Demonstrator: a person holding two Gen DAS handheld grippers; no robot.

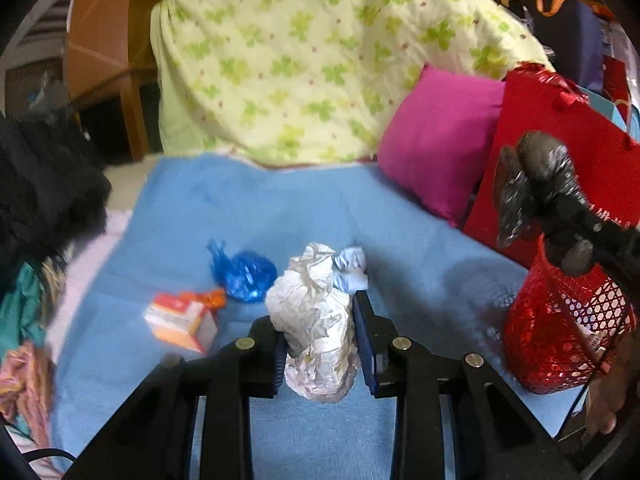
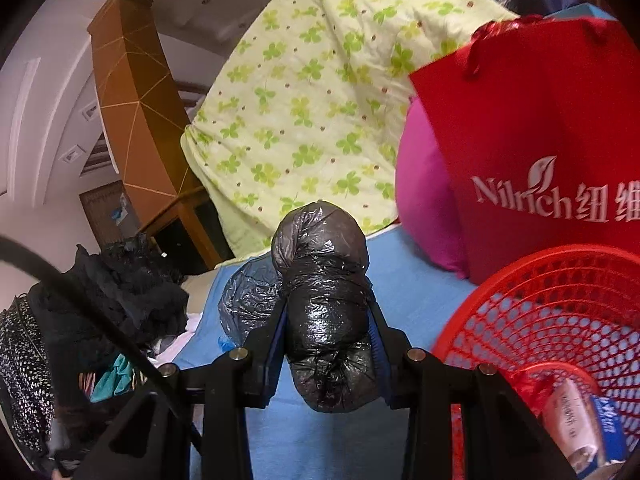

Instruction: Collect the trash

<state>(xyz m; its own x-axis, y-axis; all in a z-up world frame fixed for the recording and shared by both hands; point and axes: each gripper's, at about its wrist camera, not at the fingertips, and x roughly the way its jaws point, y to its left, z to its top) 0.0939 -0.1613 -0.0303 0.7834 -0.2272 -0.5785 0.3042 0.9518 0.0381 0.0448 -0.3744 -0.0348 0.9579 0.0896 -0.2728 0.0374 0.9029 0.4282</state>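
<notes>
My left gripper (image 1: 320, 336) is shut on a crumpled white paper wad (image 1: 316, 320), held just above the blue blanket (image 1: 400, 240). Beyond it lie a blue foil wrapper (image 1: 244, 272), an orange and white carton (image 1: 180, 320) and a small blue-white paper ball (image 1: 352, 266). My right gripper (image 2: 328, 340) is shut on a rolled black plastic bag (image 2: 326, 300), held above the blanket to the left of the red mesh basket (image 2: 560, 304). That gripper with the black bag (image 1: 532, 176) shows at right in the left wrist view, above the basket (image 1: 560, 340). The basket holds some packets (image 2: 588, 420).
A red paper gift bag (image 2: 540, 140) and a magenta cushion (image 1: 440, 136) stand behind the basket. A green clover-print quilt (image 1: 320, 60) is piled at the back. Dark clothes (image 2: 120, 280) are heaped at the left edge. A wooden cabinet (image 2: 132, 120) stands behind.
</notes>
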